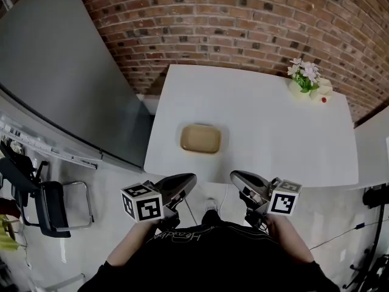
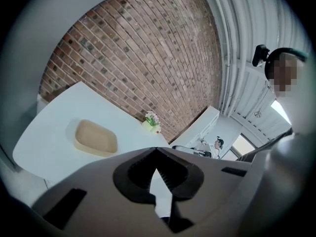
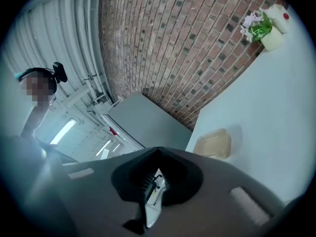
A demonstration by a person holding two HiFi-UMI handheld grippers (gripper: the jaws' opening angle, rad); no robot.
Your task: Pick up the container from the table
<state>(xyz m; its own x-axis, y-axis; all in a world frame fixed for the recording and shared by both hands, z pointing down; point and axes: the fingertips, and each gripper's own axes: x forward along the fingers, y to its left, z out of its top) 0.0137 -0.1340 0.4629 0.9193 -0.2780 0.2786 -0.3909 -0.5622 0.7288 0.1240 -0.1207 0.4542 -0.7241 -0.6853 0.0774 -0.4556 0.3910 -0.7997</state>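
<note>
A shallow tan container [image 1: 200,139] lies open side up on the white table [image 1: 273,139], near its front edge and left of the middle. Both grippers hang in front of that edge, short of the container and apart from it. My left gripper [image 1: 189,178] is below and slightly left of it, my right gripper [image 1: 236,175] below and to its right. Each has its jaws together at the tips with nothing between them. The left gripper view has the container [image 2: 95,137] beyond the gripper [image 2: 157,149], to the left. In the right gripper view the container [image 3: 213,143] sits just right of the gripper [image 3: 158,149].
A small pot of flowers [image 1: 307,81] stands at the table's far right corner, by the brick wall [image 1: 243,23]. A grey panel [image 1: 55,72] runs along the left. A black chair [image 1: 48,205] stands on the floor at the lower left.
</note>
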